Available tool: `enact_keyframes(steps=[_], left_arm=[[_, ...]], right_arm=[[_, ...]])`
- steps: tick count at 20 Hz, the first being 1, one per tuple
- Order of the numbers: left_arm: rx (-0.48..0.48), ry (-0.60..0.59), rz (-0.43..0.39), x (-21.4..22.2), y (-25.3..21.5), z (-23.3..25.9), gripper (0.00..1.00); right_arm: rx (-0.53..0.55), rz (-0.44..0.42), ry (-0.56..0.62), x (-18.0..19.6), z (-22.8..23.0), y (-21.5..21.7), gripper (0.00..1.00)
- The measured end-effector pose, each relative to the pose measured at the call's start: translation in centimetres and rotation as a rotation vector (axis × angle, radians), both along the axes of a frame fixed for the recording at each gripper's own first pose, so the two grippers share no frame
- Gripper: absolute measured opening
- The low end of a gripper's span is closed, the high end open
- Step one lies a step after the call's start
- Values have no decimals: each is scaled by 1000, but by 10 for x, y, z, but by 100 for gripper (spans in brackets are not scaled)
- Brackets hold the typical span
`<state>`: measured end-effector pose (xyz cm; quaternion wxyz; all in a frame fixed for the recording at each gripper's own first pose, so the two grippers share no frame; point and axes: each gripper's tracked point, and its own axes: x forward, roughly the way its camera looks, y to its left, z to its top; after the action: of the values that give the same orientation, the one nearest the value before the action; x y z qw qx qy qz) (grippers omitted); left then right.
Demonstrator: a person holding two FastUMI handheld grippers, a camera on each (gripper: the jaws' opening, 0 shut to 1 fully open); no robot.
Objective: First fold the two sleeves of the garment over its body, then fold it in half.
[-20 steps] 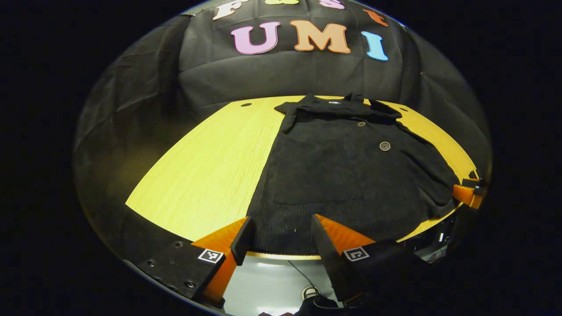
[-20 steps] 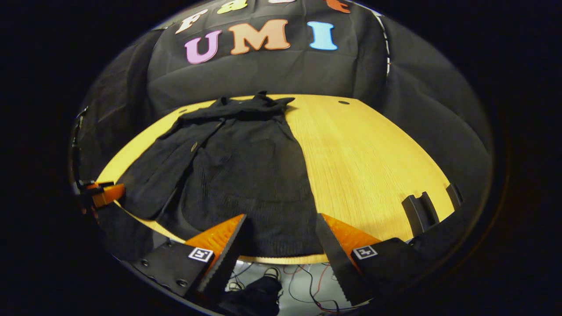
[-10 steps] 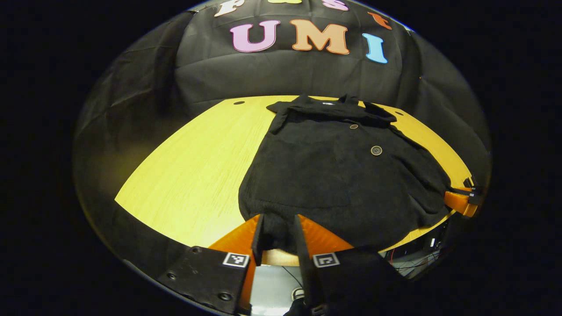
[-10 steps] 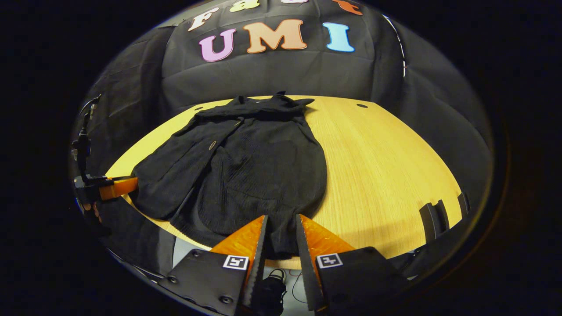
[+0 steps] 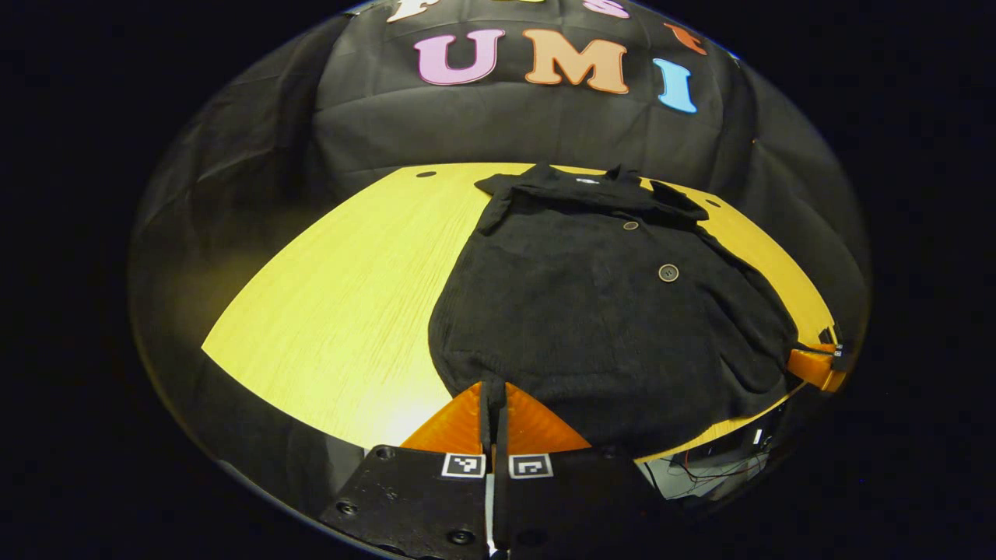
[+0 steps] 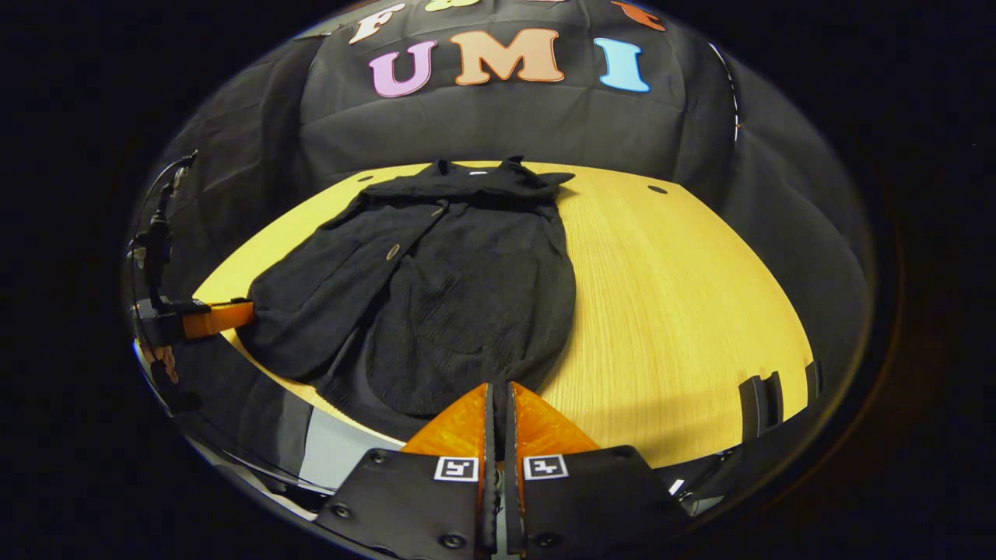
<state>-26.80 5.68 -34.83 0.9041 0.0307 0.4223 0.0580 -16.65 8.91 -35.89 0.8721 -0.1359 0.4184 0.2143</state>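
Observation:
A black button-front garment [image 5: 591, 311] lies flat on the wooden table [image 5: 342, 295], collar at the far end, both sleeves folded over its body. My left gripper [image 5: 494, 386] is shut on the near hem at its left corner, and the cloth bunches toward the fingers. In the right gripper view the garment [image 6: 459, 288] runs from the near edge to the far side, and my right gripper [image 6: 498, 386] is shut on the hem at the right corner. Each view catches the other gripper far off at the table's near edge: the right gripper [image 5: 813, 367] and the left gripper [image 6: 222, 317].
Bare table [image 6: 669, 295] stretches to the right of the garment, with a small hole [image 6: 657, 189] near the back. A black slotted bracket [image 6: 762, 400] stands at the near right edge. Cables hang below the front edge. The booth's black cloth wall closes the back.
Both grippers went from wide open around the hem to shut on it. The hem corners have drawn in, and the garment's lower edge has lifted slightly.

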Motion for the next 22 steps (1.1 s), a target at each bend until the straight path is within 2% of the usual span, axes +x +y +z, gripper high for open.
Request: enact_keyframes(steps=[1,2,8,10,13,15,16,19,22], left_arm=[[-8,-4,5,-2,-1,5,0],[-14,-10,7,-5,-2,10,0],[-55,-72,-11,-17,-10,66,0],[-69,-109,-22,-18,-13,88,0],[-92,-197,-63,0,-18,127,0],[-106,-255,-79,31,-16,145,0],[-125,-277,-76,50,-15,152,0],[-147,-323,-67,128,-13,165,0],[-123,-363,-63,207,-9,172,0]], right_arm=[[15,-4,-9,-1,9,1,4],[28,-10,-21,-4,17,0,7],[87,-36,-80,-26,77,7,7],[91,-37,-104,-36,97,9,6],[119,-30,-179,-29,140,20,6],[147,-20,-231,-6,164,34,6],[159,-11,-251,10,171,42,3],[154,24,-277,70,184,69,10],[130,57,-338,144,204,94,2]])
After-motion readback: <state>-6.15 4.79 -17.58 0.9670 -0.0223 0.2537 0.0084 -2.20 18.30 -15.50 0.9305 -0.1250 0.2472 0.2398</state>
